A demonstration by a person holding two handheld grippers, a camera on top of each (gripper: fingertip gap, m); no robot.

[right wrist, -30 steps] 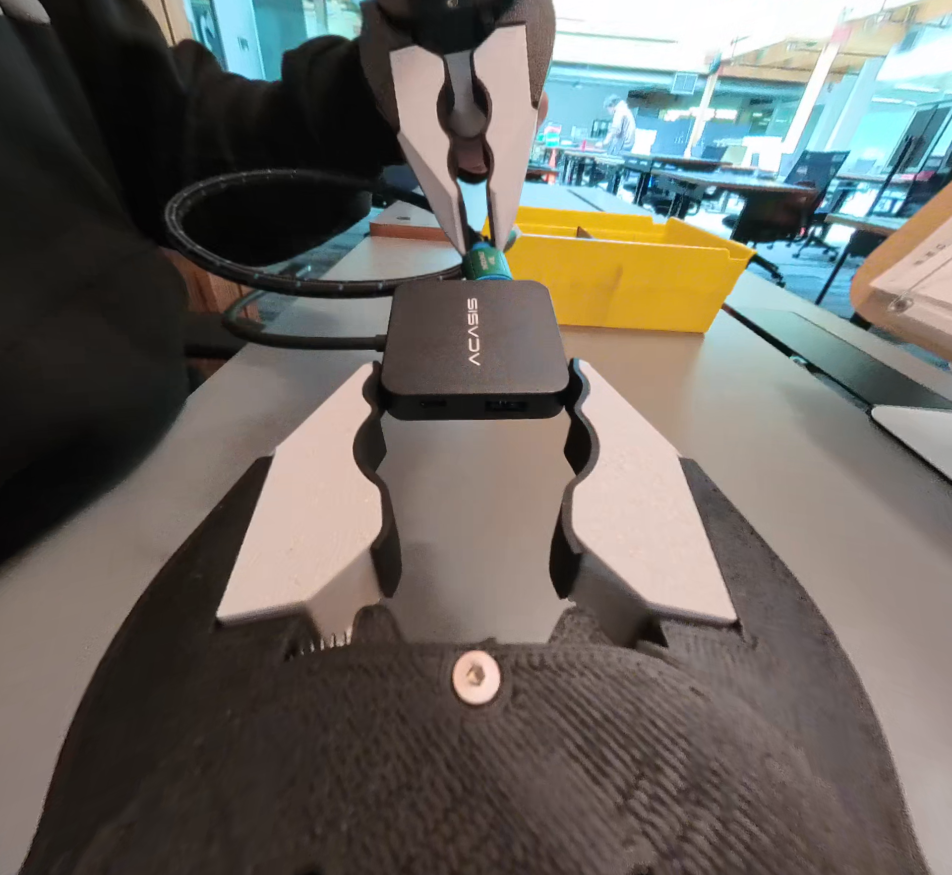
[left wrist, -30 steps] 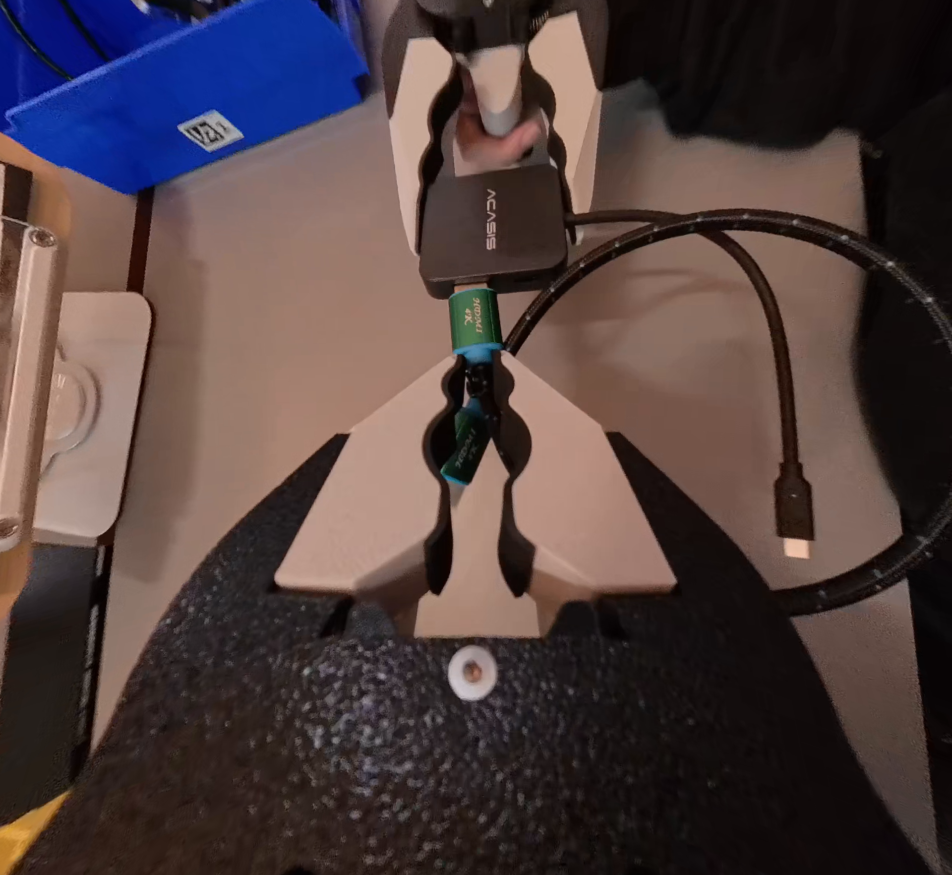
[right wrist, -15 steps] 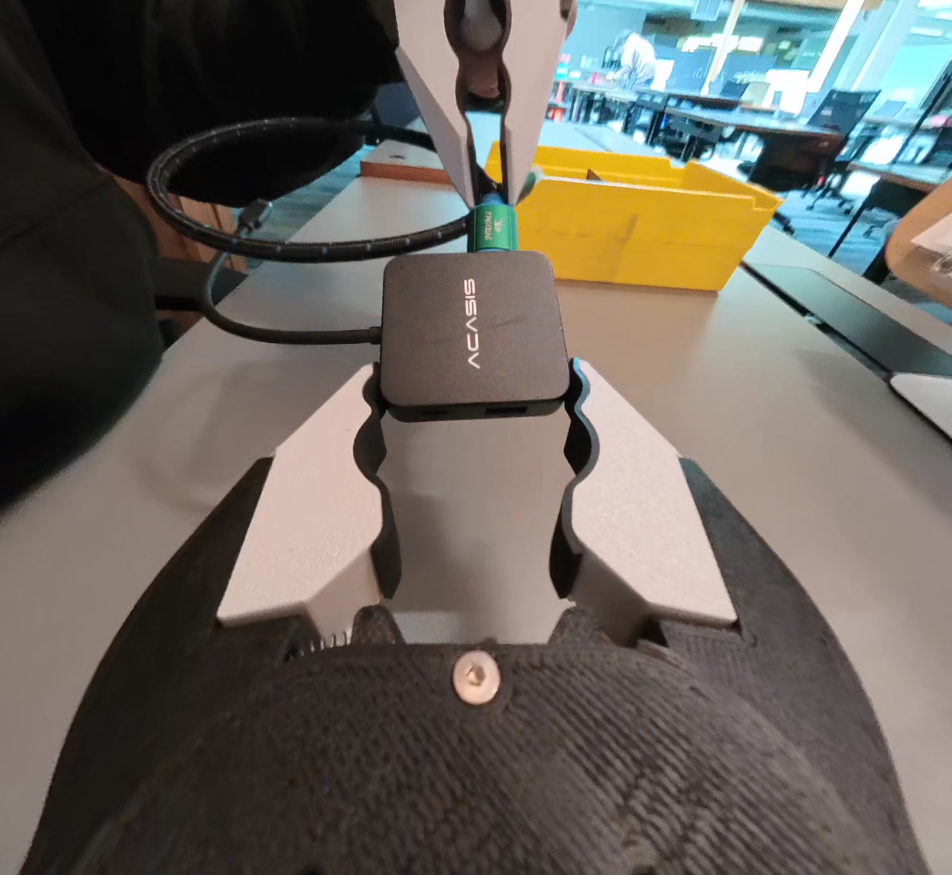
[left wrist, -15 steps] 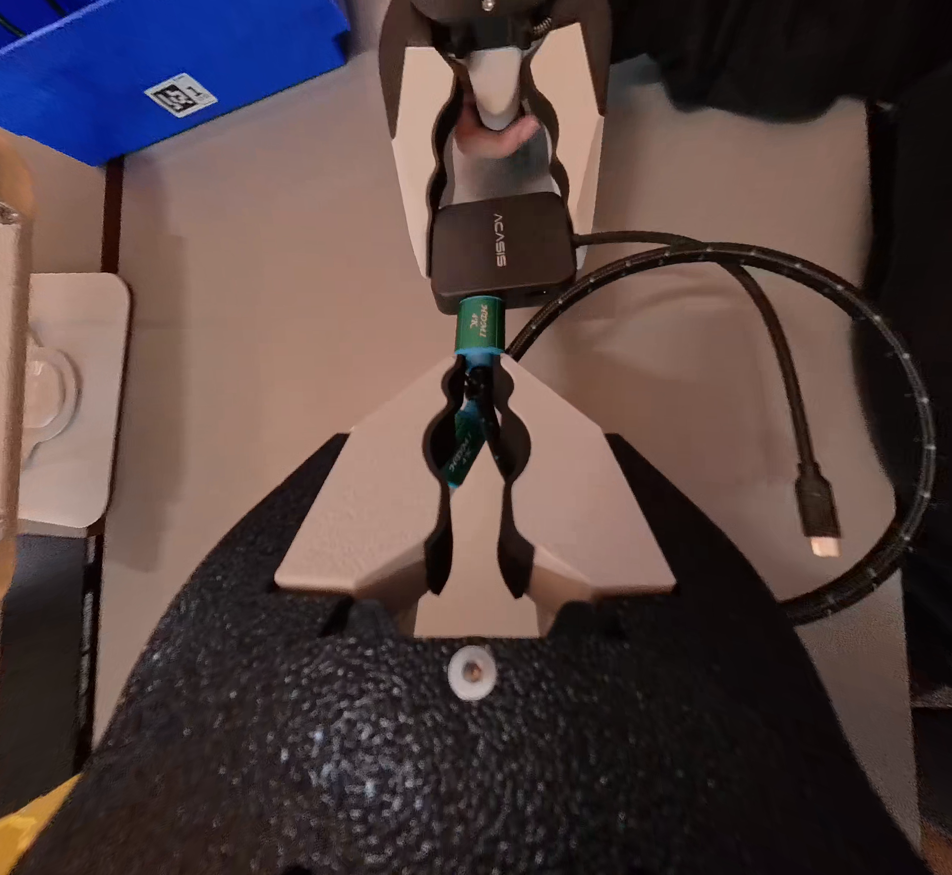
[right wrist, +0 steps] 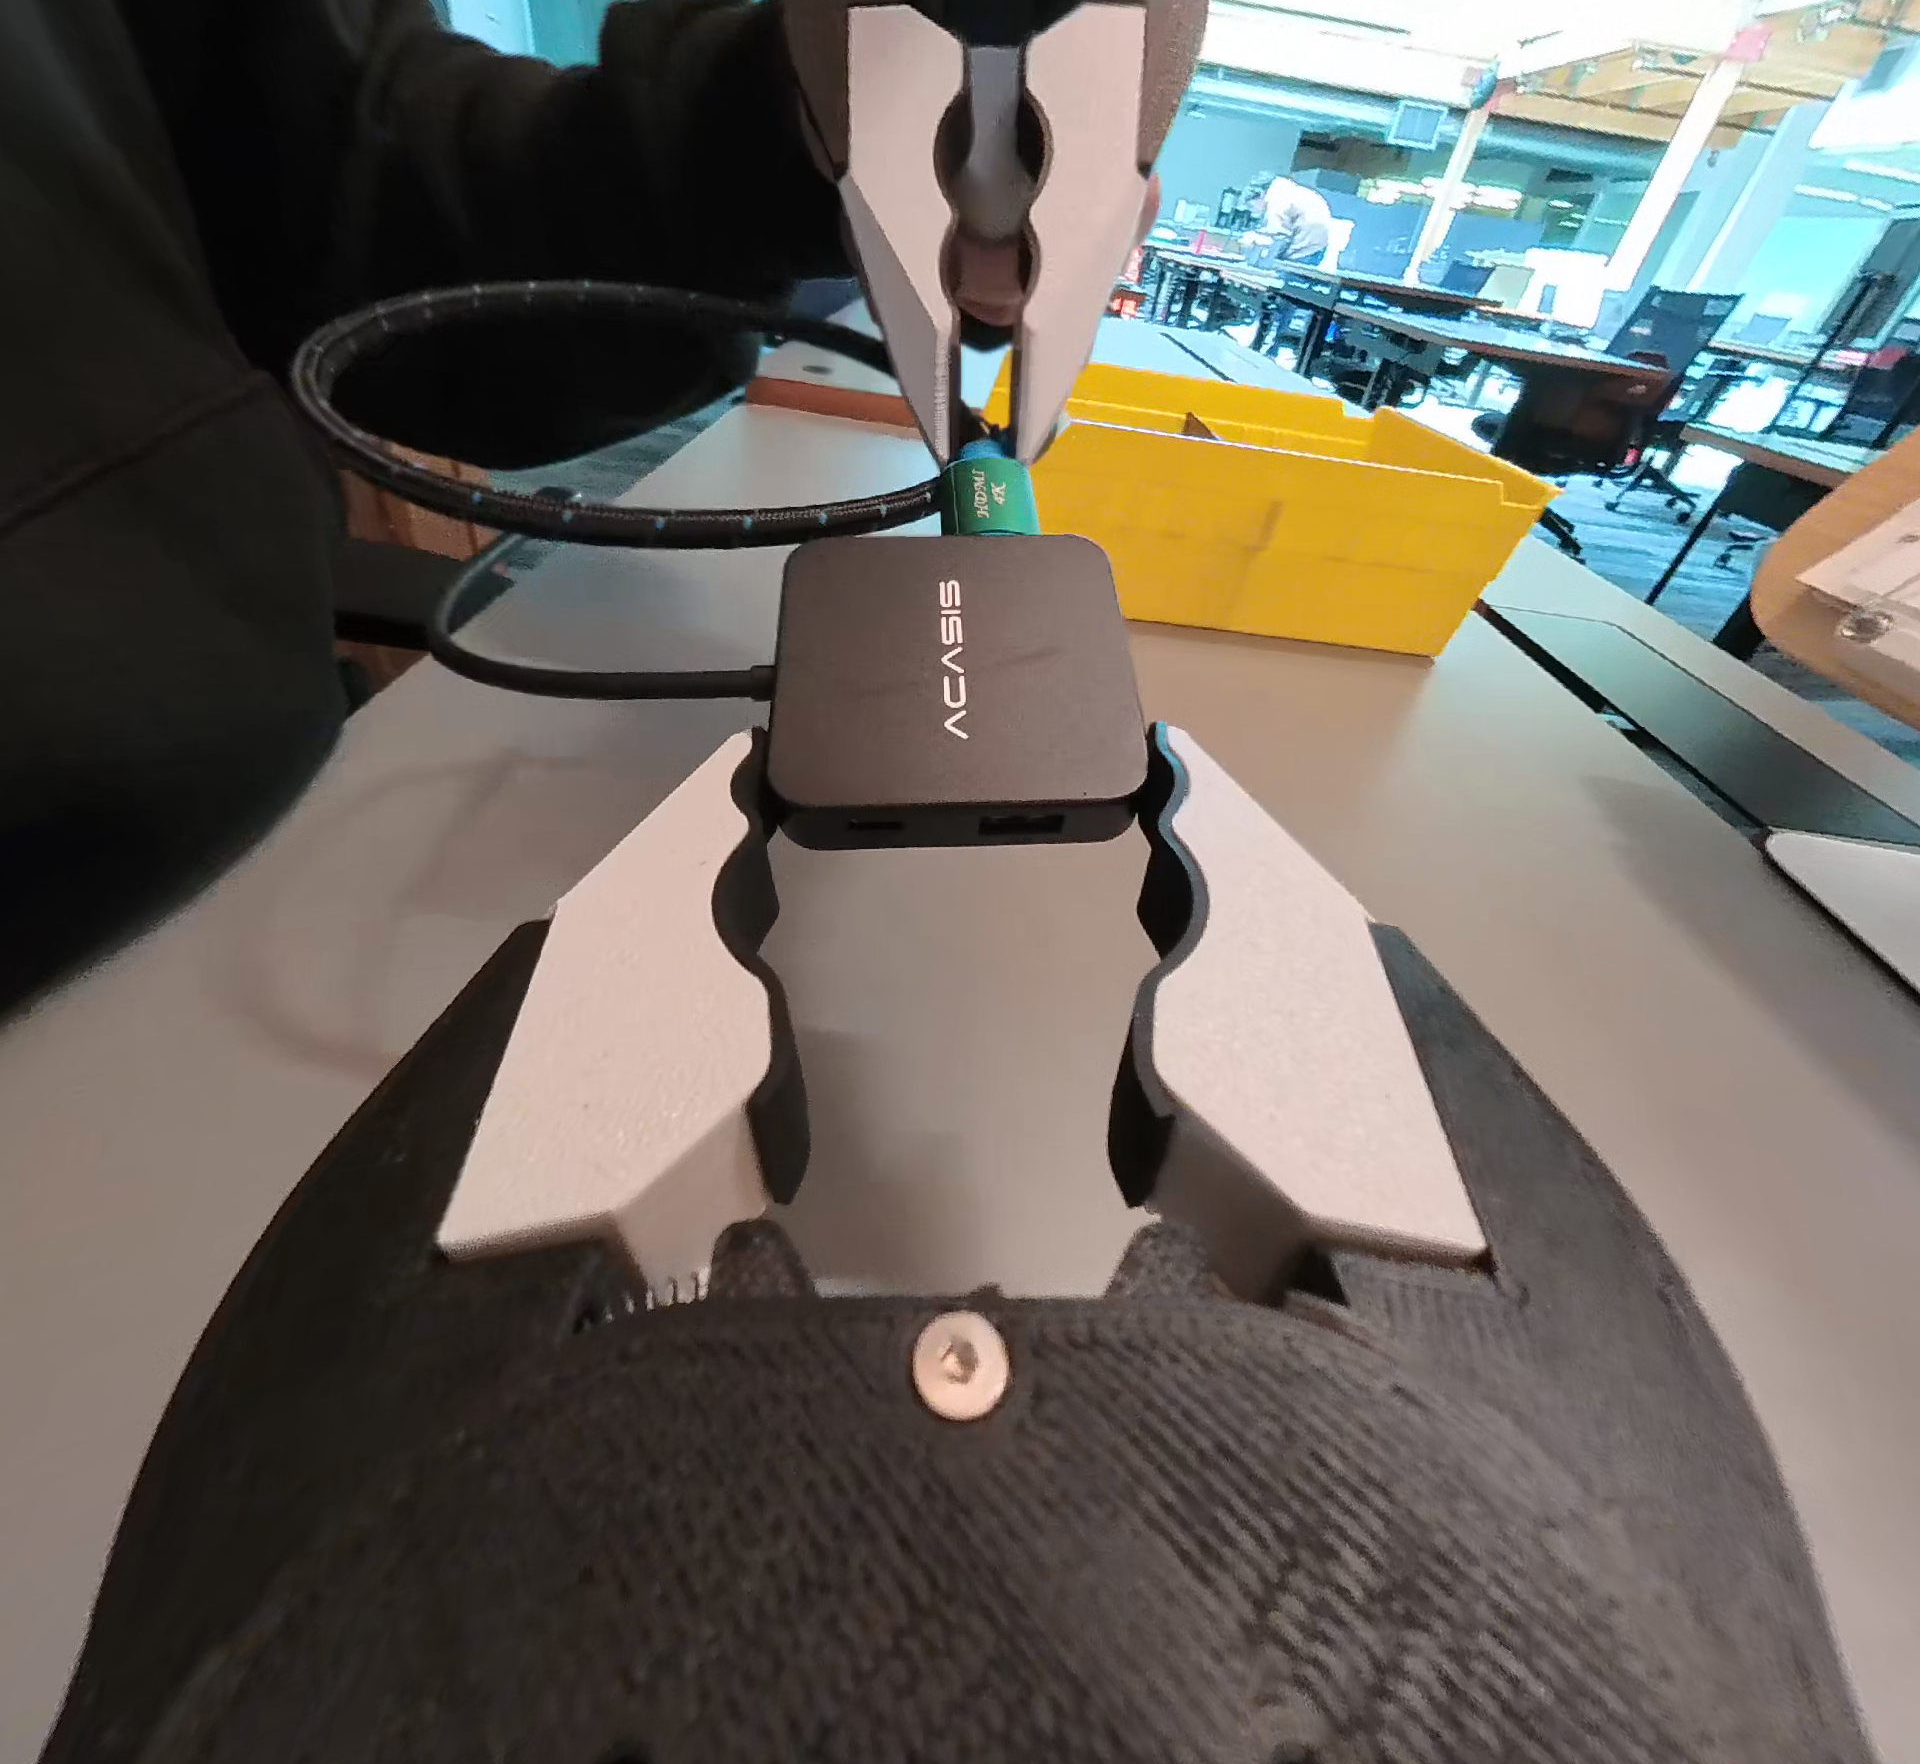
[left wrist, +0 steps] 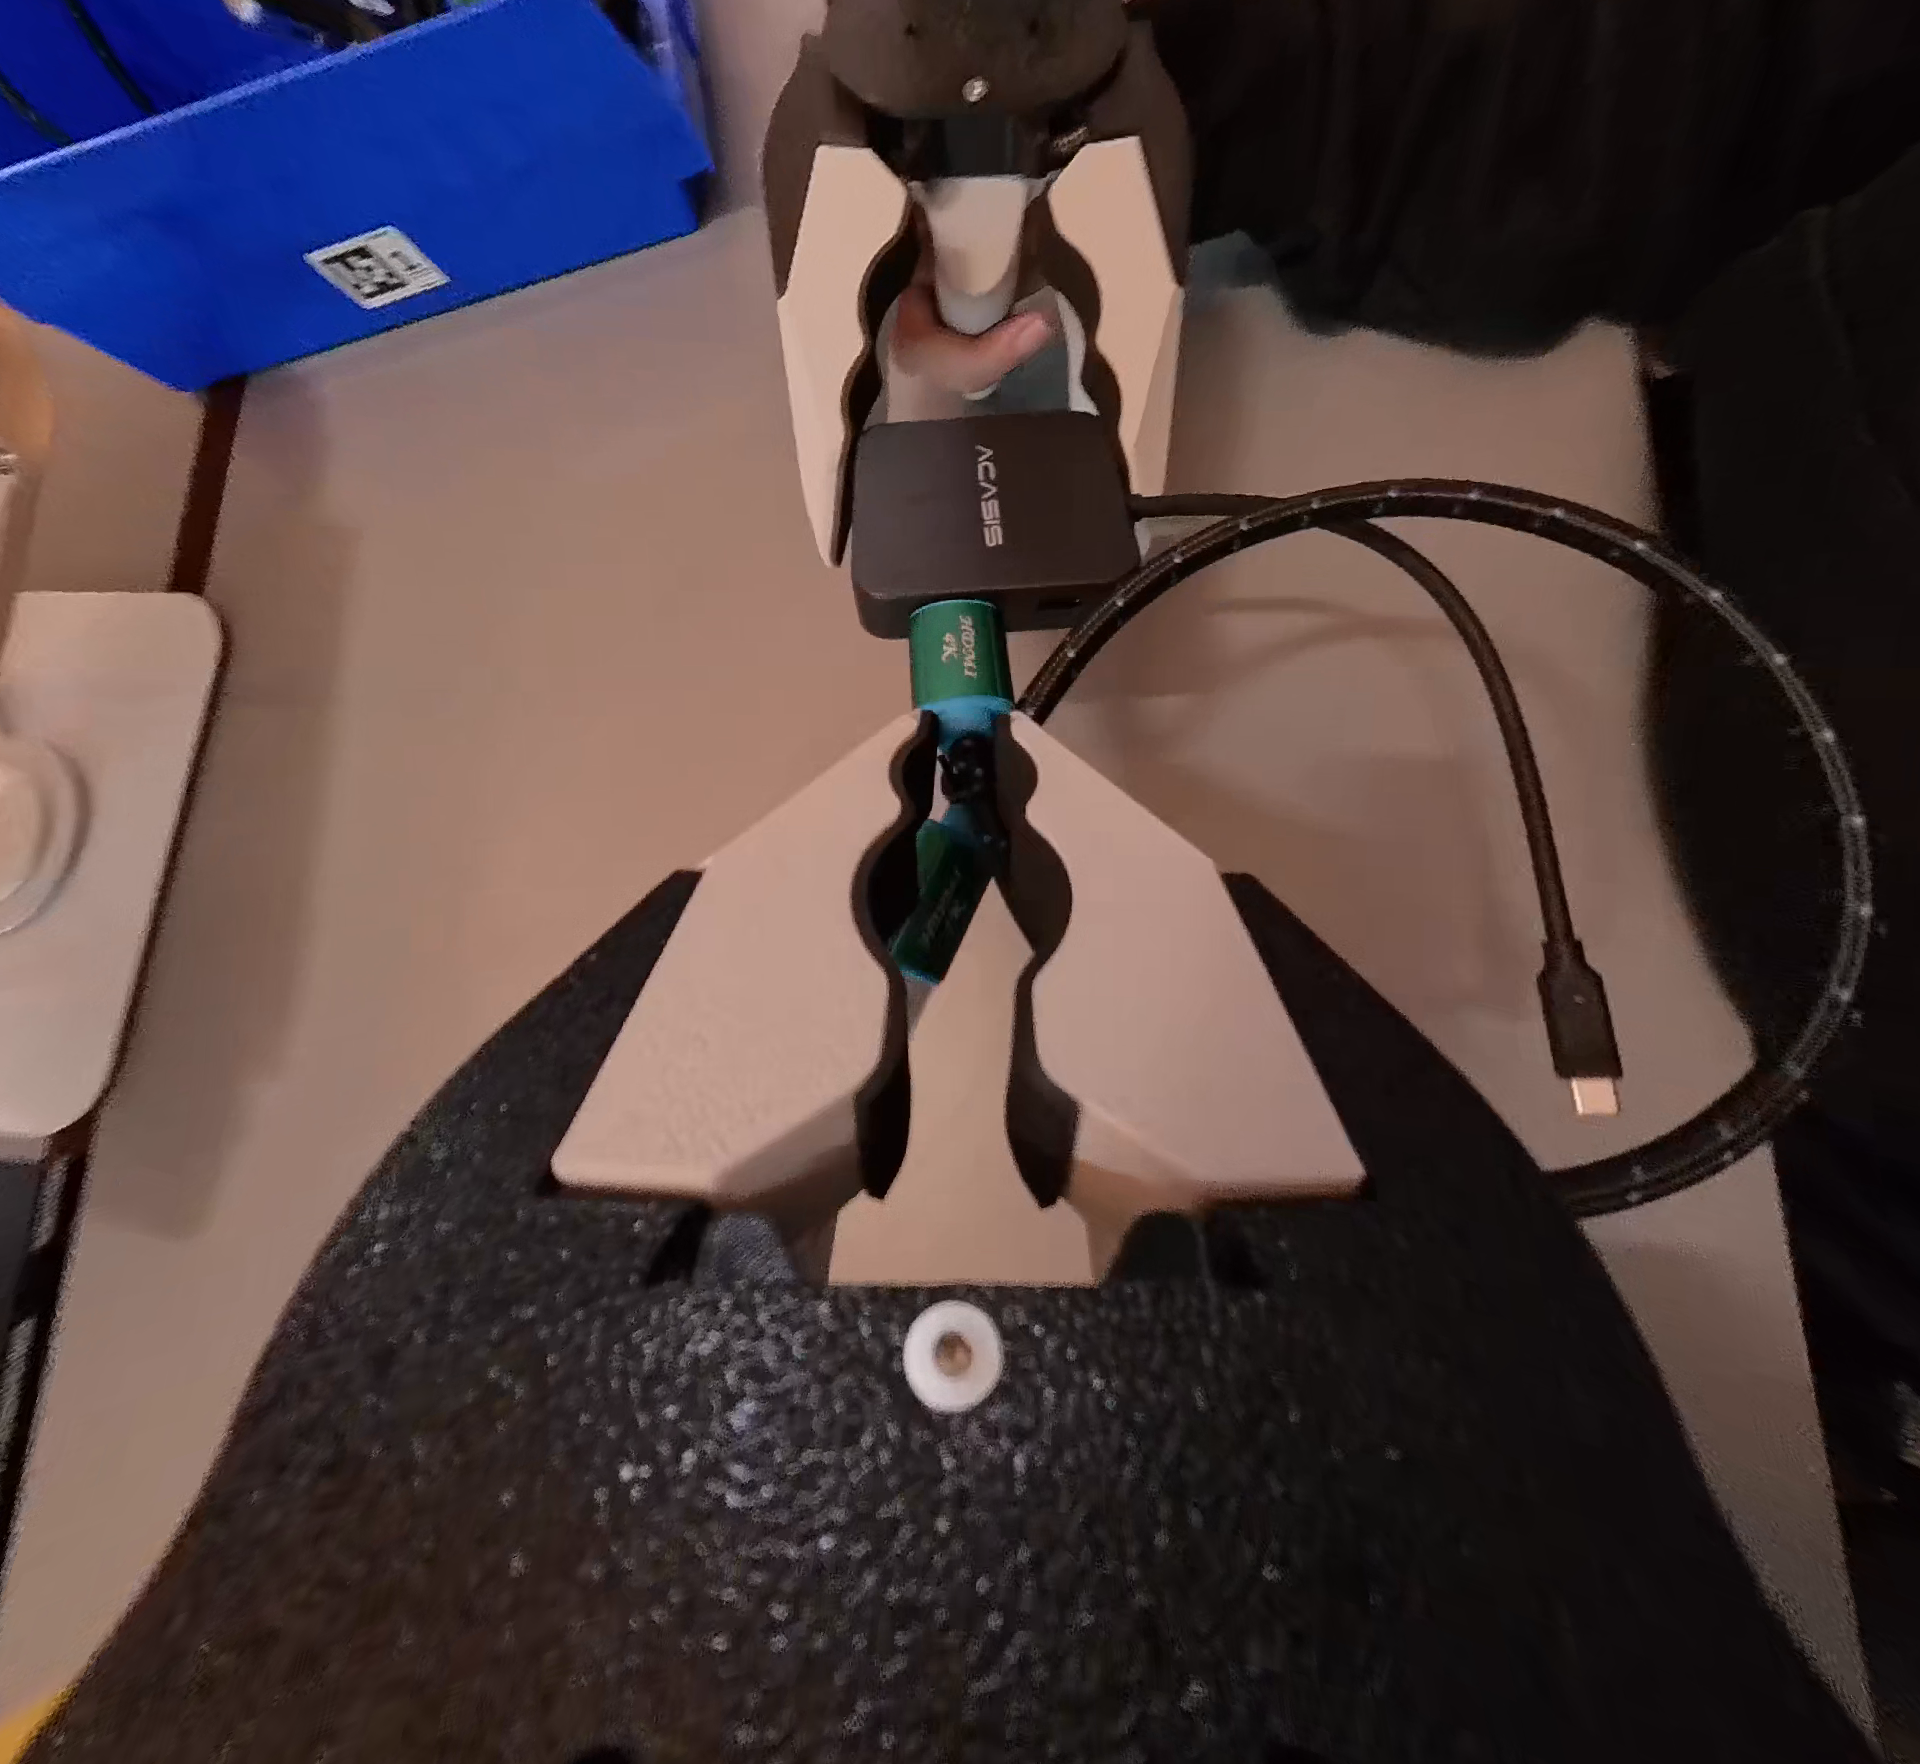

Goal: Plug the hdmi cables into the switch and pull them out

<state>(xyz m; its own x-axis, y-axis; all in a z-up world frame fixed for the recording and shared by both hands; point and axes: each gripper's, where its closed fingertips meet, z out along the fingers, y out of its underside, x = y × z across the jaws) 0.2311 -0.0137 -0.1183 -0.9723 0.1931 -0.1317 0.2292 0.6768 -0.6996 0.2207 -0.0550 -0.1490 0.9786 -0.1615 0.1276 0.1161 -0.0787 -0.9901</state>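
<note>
A black square switch (right wrist: 935,654) is clamped by its sides in my right gripper (right wrist: 956,748), just above the grey table. A green HDMI plug (left wrist: 958,654) is seated in the switch's far port. My left gripper (left wrist: 961,725) is shut on the braided cable right behind that plug. It shows in the right wrist view (right wrist: 982,447) coming down from above. The braided cable (left wrist: 1787,779) loops to the right. A second green plug (left wrist: 935,919) shows in the gap under the left fingers. The switch's thin pigtail ends in a small plug (left wrist: 1579,1018) on the table.
A blue bin (left wrist: 312,156) with several cables stands at the far left. A yellow bin (right wrist: 1299,519) stands behind the switch in the right wrist view. A white flat base (left wrist: 94,831) lies at the left edge. A dark sleeve (left wrist: 1558,104) reaches in from the right.
Both grippers have shifted slightly together over the table. The green plug stays in the switch. Both grips are unchanged.
</note>
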